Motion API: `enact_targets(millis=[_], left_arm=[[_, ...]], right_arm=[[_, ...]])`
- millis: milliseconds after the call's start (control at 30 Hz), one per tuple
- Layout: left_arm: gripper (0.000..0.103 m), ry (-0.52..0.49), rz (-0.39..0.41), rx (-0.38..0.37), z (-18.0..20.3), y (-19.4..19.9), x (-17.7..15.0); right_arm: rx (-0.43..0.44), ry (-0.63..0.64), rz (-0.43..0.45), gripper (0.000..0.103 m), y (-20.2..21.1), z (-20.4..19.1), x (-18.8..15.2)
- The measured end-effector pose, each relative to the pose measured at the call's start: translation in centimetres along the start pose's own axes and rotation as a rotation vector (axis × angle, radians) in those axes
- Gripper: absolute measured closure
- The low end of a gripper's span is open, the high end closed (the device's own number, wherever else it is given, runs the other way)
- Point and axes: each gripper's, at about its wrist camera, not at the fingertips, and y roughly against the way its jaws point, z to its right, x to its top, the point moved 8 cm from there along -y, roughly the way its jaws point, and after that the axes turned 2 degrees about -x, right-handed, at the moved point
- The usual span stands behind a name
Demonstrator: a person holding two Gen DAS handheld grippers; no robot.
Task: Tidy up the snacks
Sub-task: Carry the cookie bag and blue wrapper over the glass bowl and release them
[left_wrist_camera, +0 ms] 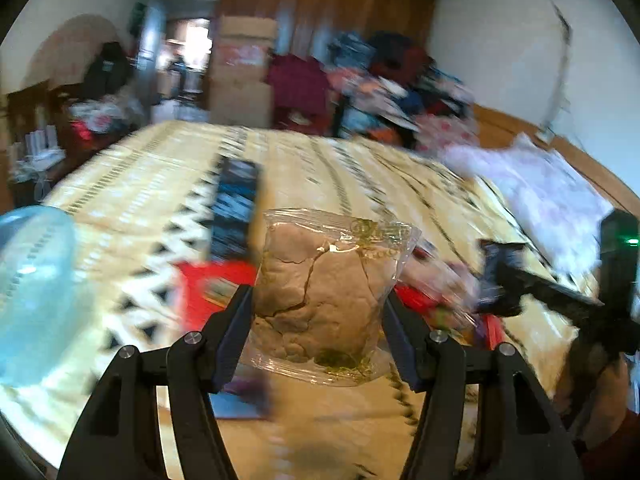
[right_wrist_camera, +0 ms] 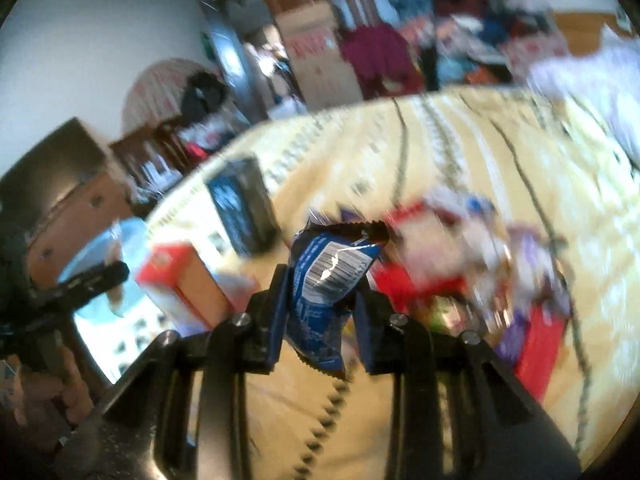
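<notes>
In my left hand-held gripper (left_wrist_camera: 318, 312) I am pinching a clear bag of brown pastry (left_wrist_camera: 324, 292) by its two side edges, and it is hanging above the bed (left_wrist_camera: 360, 176). The film is slick and the load looks crumbly; if the pads are only catching film, the bag may be slipping or cracking further. In my right hand-held gripper (right_wrist_camera: 322, 300) I am pinching a blue foil snack packet (right_wrist_camera: 328, 276) at mid-body, its serrated ends sticking out above and below; the foil is crumpling, so it may be twisting out. Just beyond it the right wrist view is showing the snack pile (right_wrist_camera: 460, 276), an orange-and-red carton (right_wrist_camera: 180, 280) and a dark box (right_wrist_camera: 244, 208) on the bedspread, with a pale blue tub (right_wrist_camera: 100, 280) beside the bed. The left wrist view is showing little of that pile. Instead it is giving the tub's wall (left_wrist_camera: 36, 280) at close range and, farther back, the clothes heap (left_wrist_camera: 380, 84).
</notes>
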Motion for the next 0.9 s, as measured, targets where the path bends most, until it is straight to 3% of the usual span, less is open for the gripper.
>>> enact_targets(millis=[133,433,533,733,900], left_arm=[[0.039,0.076,0.044,0.136,-8.0,2.6,3.0],[0.039,0.222,0.072,0.475,-26.4,8.6,5.9],[0.039,0.272,0.055,0.535,-30.9,9.4,5.6],[0.039,0.357,0.012,0.615,-37.4,9.8,3.5],[0.039,0.392,-0.051,0.649,-40.4,8.5,1.3]], right_arm=[[0.123,0.066,0.040,0.073,-0.8,-5.9,4.8],[0.444,0.225,-0.036,0.073,-7.4,-23.6,9.4],[0.536,0.276,-0.117,0.073,-11.1,-30.5,9.2],[0.612,0.360,-0.280,0.073,-17.0,-39.9,5.6],[0.610,0.415,-0.370,0.073,-20.3,-43.6,2.2]])
